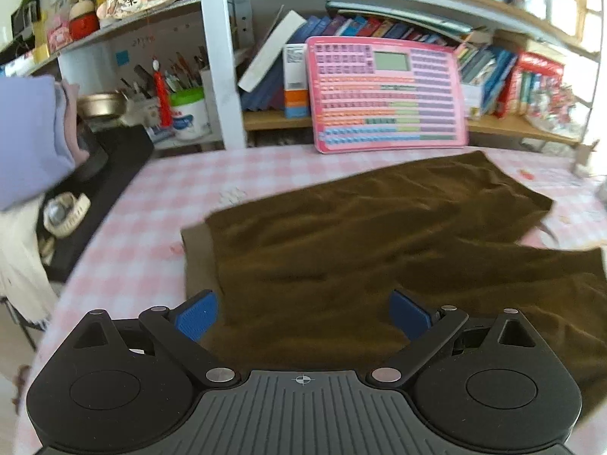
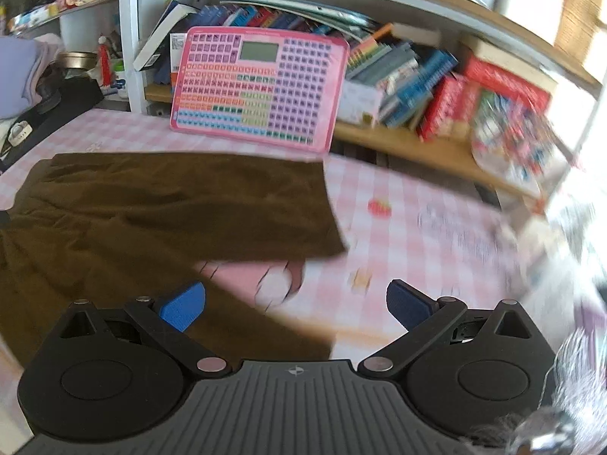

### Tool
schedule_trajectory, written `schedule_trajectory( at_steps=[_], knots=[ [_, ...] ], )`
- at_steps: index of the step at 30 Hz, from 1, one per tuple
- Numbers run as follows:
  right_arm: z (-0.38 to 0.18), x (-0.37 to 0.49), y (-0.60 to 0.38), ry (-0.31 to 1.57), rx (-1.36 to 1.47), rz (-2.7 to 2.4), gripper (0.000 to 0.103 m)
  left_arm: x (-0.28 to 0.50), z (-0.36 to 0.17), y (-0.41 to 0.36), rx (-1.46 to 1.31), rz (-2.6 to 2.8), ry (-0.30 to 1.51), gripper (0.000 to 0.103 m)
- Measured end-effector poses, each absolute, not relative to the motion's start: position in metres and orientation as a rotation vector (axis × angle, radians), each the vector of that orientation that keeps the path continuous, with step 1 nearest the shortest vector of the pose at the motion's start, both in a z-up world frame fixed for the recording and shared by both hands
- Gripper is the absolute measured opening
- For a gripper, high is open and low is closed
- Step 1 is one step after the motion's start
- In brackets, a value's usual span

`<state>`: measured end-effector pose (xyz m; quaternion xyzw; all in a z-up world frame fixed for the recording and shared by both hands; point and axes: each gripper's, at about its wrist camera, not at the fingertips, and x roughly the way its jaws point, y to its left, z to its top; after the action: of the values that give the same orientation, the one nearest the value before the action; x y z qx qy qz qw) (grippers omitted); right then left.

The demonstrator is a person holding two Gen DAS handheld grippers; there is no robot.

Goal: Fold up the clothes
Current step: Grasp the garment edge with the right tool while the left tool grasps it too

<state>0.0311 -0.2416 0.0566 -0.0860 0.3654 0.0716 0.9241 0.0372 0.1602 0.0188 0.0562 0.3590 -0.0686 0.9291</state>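
left wrist | brown trousers (image 1: 379, 235) under spread fingers (image 1: 197, 316) | nothing gripped

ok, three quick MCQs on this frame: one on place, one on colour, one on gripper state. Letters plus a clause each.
1. Where does the pink board stand?
A. flat on the trousers
B. leaning on the shelf behind the table
C. on the top shelf

2. What colour are the trousers?
A. brown
B. grey
C. blue

3. How are the two grippers?
A. both shut on cloth
B. left shut, right open
C. both open

Key: B, A, C.
1: the pink board stands upright at the far edge of the table, against the books.
2: the trousers are dark brown all over, spread flat on the checked cloth.
3: the left gripper and the right gripper each show their blue pads wide apart, with nothing between them.
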Motion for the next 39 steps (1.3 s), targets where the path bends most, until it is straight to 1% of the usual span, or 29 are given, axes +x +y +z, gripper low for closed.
schedule_trajectory(
  at_steps=[7, 9, 11, 13, 17, 19, 21, 23, 25, 32, 34, 36, 38, 39],
  knots=[
    [0.053, 0.147, -0.262, 0.765, -0.225, 0.300, 0.099, 0.085, 0.026, 0.165, 0.154, -0.106, 0.718, 0.098],
    [0.045, 0.180, -0.259, 0.775, -0.243, 0.326, 0.094, 0.098, 0.025, 0.167, 0.172, -0.099, 0.722, 0.098],
    [0.036, 0.207, -0.254, 0.783, -0.270, 0.341, 0.090, 0.110, 0.023, 0.170, 0.185, -0.087, 0.735, 0.094],
    [0.028, 0.232, -0.249, 0.789, -0.298, 0.349, 0.088, 0.121, 0.020, 0.173, 0.193, -0.072, 0.756, 0.086],
    [0.012, 0.277, -0.244, 0.810, -0.324, 0.366, 0.084, 0.138, 0.011, 0.178, 0.205, -0.057, 0.787, 0.078],
    [0.004, 0.294, -0.242, 0.828, -0.335, 0.377, 0.079, 0.146, 0.005, 0.180, 0.213, -0.058, 0.803, 0.071],
    [-0.006, 0.311, -0.239, 0.849, -0.347, 0.392, 0.071, 0.156, 0.000, 0.182, 0.225, -0.064, 0.819, 0.068],
    [-0.018, 0.323, -0.238, 0.878, -0.349, 0.409, 0.066, 0.166, -0.004, 0.183, 0.235, -0.076, 0.826, 0.066],
    [-0.029, 0.333, -0.239, 0.903, -0.351, 0.415, 0.063, 0.177, -0.009, 0.186, 0.241, -0.092, 0.828, 0.066],
    [-0.048, 0.347, -0.250, 0.943, -0.305, 0.461, 0.059, 0.217, -0.036, 0.179, 0.317, -0.190, 0.904, 0.066],
    [-0.049, 0.349, -0.253, 0.952, -0.287, 0.482, 0.055, 0.222, -0.044, 0.177, 0.333, -0.217, 0.927, 0.066],
    [-0.049, 0.349, -0.256, 0.962, -0.262, 0.501, 0.046, 0.226, -0.051, 0.178, 0.341, -0.243, 0.948, 0.066],
    [-0.048, 0.349, -0.258, 0.970, -0.240, 0.517, 0.040, 0.229, -0.054, 0.180, 0.333, -0.264, 0.960, 0.066],
    [-0.048, 0.348, -0.258, 0.971, -0.237, 0.520, 0.037, 0.230, -0.054, 0.183, 0.313, -0.272, 0.965, 0.065]
  ],
)
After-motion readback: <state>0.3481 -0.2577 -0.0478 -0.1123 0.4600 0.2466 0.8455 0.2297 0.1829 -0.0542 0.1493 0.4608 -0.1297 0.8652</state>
